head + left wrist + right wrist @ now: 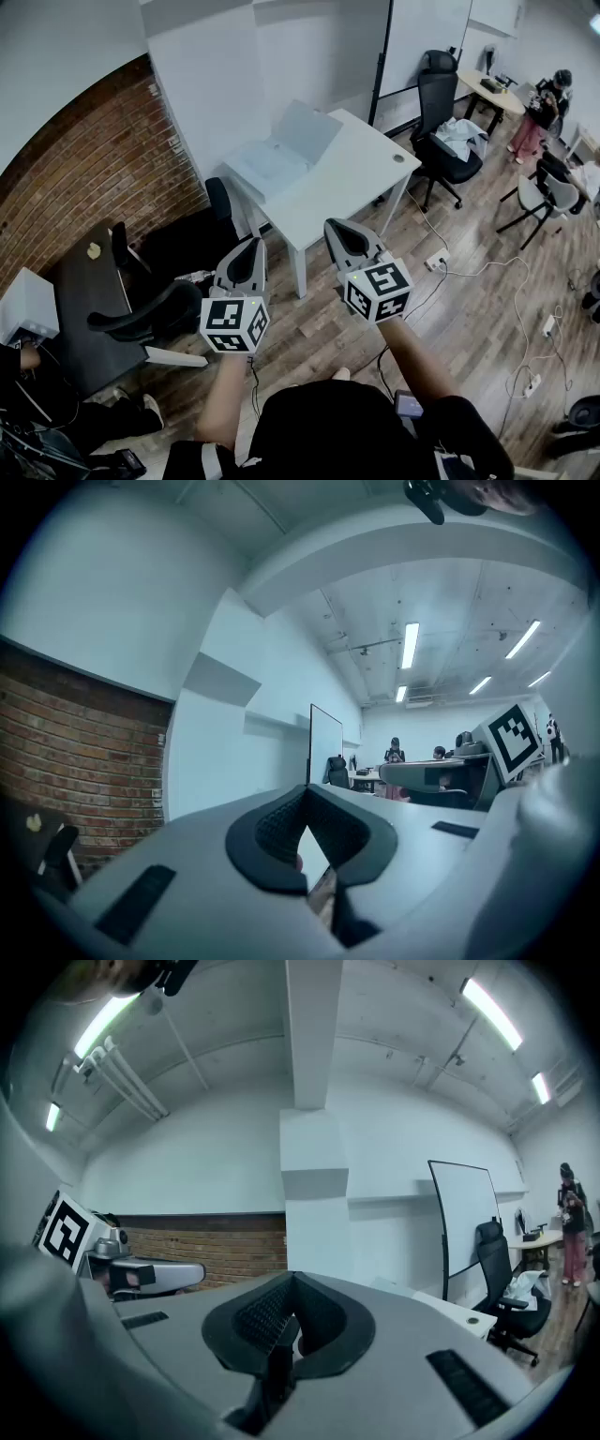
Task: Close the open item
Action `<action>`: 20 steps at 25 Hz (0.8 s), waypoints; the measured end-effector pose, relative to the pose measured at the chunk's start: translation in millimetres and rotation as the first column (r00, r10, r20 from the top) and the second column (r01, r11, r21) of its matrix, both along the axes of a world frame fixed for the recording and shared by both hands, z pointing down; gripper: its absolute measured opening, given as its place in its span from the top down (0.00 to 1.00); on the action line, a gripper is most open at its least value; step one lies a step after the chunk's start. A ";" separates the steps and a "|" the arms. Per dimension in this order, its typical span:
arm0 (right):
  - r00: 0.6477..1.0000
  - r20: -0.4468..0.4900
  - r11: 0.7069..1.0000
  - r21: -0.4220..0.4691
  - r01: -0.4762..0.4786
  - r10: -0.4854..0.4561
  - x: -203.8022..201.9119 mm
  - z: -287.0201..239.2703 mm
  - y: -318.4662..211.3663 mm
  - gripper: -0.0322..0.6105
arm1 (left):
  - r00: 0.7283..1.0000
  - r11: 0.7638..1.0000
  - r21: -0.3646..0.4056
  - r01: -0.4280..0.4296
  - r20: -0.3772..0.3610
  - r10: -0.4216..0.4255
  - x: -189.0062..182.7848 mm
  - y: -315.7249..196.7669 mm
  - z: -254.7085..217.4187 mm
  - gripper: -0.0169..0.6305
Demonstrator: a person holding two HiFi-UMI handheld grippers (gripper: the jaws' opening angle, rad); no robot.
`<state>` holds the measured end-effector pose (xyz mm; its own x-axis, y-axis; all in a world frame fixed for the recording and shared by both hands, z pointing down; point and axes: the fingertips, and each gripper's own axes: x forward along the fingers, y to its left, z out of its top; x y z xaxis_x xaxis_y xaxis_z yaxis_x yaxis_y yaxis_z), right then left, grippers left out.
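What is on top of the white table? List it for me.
An open item, pale and hinged, lies on the white table with its lid raised. A small round spot sits near the right edge. The tabletop behind the lid is hidden.

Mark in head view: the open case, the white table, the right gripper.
open case (309,131), head view, on the raised lid
white table (361,164), head view, bare top beside the case
right gripper (339,227), head view, midway between its fingertips
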<state>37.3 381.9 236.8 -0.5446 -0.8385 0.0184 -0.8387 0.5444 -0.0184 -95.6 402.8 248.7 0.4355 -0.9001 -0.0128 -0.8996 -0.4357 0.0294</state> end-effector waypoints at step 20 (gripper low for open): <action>0.999 -0.008 0.999 -0.025 0.037 -0.038 65.2 17.6 -14.8 0.89 | 1.000 1.000 -0.014 0.013 0.024 -0.012 72.5 -12.3 9.2 0.96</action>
